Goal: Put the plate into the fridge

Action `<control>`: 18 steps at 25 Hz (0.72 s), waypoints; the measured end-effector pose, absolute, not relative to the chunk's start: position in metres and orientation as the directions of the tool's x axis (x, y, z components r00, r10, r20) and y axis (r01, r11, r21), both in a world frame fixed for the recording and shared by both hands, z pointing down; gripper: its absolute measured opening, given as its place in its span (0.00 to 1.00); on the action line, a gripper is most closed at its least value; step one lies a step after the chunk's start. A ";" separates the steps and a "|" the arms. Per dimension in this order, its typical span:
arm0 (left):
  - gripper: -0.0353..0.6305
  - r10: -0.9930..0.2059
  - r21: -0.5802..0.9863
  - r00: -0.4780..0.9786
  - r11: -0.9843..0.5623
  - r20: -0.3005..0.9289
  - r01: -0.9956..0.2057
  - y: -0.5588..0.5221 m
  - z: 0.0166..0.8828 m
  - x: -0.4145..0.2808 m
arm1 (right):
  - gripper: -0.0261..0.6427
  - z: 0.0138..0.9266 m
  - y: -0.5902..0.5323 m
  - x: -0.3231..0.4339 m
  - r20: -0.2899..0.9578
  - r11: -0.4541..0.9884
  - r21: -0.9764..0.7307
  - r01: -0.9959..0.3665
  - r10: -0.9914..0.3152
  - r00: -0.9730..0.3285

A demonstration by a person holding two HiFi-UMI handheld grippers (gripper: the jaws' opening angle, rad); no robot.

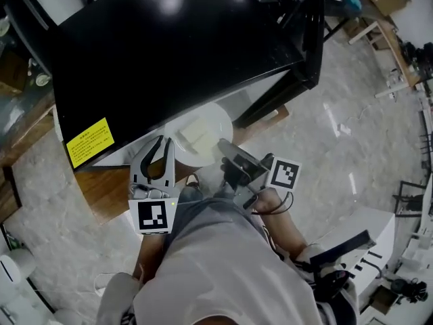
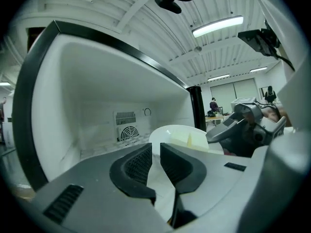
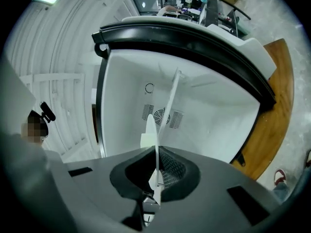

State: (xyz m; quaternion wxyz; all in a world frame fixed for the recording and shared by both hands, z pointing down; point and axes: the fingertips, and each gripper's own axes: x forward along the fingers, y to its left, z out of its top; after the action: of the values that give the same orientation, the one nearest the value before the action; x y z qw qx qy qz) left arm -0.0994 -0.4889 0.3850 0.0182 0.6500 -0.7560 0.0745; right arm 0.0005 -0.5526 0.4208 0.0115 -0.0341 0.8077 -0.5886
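A white plate (image 1: 196,137) carrying a pale yellow block (image 1: 193,133) hangs at the mouth of the open black fridge (image 1: 169,46). My right gripper (image 1: 226,151) is shut on the plate's near rim. In the right gripper view the plate (image 3: 163,115) shows edge-on, pinched between the pads of the right gripper (image 3: 156,171), with the fridge's white inside (image 3: 204,101) behind it. My left gripper (image 1: 161,144) sits just left of the plate. In the left gripper view its pads (image 2: 141,164) are almost together with nothing between them, and the plate (image 2: 177,132) lies beyond.
The fridge door (image 1: 308,32) stands open to the right. A fan vent (image 2: 127,130) is set in the back wall. The fridge rests on a wooden platform (image 1: 101,188) and bears a yellow label (image 1: 90,141). Equipment and furniture crowd the floor at the right (image 1: 406,263).
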 end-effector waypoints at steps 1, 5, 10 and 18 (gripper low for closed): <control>0.15 -0.976 -0.091 -0.181 0.171 0.118 -0.981 -0.487 0.384 -0.101 | 0.07 0.419 -0.555 -0.005 0.020 0.295 -0.955 -0.035 -0.053 -0.998; 0.15 -0.963 -0.202 -0.244 0.218 0.114 -0.955 -0.479 0.381 -0.099 | 0.07 0.418 -0.566 -0.021 0.025 0.255 -0.967 -0.026 -0.010 -1.000; 0.15 -0.956 -0.265 -0.249 0.202 0.158 -0.943 -0.475 0.383 -0.083 | 0.07 0.422 -0.574 -0.044 0.052 0.157 -0.986 -0.053 -0.012 -0.999; 0.14 -0.973 -0.274 -0.129 0.073 0.191 -0.959 -0.497 0.394 -0.043 | 0.08 0.420 -0.567 -0.071 0.083 0.081 -0.993 -0.083 0.001 -0.997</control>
State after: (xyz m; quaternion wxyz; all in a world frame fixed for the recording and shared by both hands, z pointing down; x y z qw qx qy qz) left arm -0.0434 -0.4973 0.3937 -0.0211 0.6596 -0.7323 0.1680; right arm -0.0707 -0.5666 0.4199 -0.0310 -0.0277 0.7345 -0.6774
